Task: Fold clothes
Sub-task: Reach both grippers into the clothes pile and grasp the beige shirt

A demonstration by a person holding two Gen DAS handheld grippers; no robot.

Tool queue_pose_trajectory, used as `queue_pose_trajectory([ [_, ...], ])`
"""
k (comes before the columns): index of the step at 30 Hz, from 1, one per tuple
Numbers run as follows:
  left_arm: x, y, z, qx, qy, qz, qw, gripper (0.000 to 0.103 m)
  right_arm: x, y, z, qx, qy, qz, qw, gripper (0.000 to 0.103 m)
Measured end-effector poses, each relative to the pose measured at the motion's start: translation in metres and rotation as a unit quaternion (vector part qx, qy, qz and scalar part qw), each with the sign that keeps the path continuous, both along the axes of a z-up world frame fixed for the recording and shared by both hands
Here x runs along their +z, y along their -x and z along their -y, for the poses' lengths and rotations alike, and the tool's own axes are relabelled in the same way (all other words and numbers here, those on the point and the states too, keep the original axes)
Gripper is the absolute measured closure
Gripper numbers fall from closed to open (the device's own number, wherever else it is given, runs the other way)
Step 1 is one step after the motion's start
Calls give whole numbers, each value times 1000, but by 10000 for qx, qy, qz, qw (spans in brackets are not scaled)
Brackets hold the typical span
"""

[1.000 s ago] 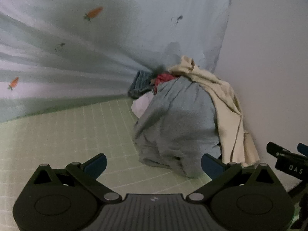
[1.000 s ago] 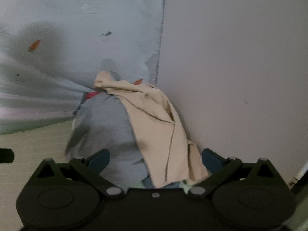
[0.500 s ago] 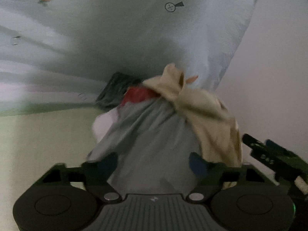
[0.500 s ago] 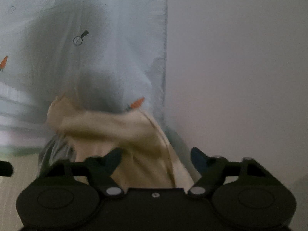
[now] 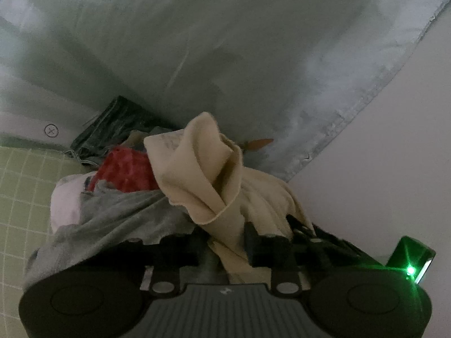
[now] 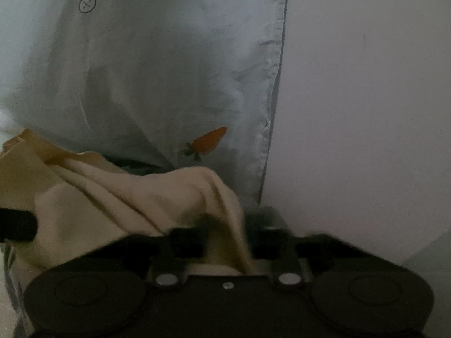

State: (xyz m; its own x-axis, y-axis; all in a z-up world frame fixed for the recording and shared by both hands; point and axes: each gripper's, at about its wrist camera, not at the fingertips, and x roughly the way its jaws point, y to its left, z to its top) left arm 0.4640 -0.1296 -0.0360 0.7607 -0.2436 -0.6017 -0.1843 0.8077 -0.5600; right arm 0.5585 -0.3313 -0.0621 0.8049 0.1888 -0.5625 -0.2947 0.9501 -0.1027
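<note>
A cream garment (image 5: 203, 174) lies on top of a pile of clothes, over a grey garment (image 5: 112, 219), a red one (image 5: 126, 169), a white one (image 5: 64, 202) and dark denim (image 5: 112, 124). My left gripper (image 5: 225, 245) is shut on a fold of the cream garment. In the right wrist view the cream garment (image 6: 126, 197) fills the lower left, and my right gripper (image 6: 225, 239) is shut on another fold of it. The right gripper's body shows at the left wrist view's lower right (image 5: 324, 236).
The pile sits in a corner on a green checked sheet (image 5: 19, 186). Behind it hangs a pale blue curtain (image 5: 197, 42) with carrot prints (image 6: 208, 140). A plain white wall (image 6: 366, 112) stands close on the right.
Both grippers moved in onto the pile and closed from open onto the cream garment. The pile now fills the lower part of both views.
</note>
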Motion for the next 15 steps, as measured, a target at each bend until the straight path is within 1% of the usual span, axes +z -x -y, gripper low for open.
queue_pose_trajectory([
  [1,2,2,0,-19,-28,38,10000,83,1,4,-1,-28,60,76,9999,100],
  [3,7,7,-1,-62,-99,109,9999,85,6,15,-2,-69,219,309,9993,100],
  [5,14,15,-1,-100,-156,189,9996,86,14,29,-4,-106,385,585,9975,101],
  [8,28,38,-2,-139,-220,321,9991,87,36,62,-6,-199,529,1032,9931,101],
  [11,37,69,-6,-124,-76,394,9991,88,60,99,-4,-320,443,1373,9890,101],
  [15,47,129,-17,33,149,491,9987,88,93,154,0,-400,246,1825,9821,101],
])
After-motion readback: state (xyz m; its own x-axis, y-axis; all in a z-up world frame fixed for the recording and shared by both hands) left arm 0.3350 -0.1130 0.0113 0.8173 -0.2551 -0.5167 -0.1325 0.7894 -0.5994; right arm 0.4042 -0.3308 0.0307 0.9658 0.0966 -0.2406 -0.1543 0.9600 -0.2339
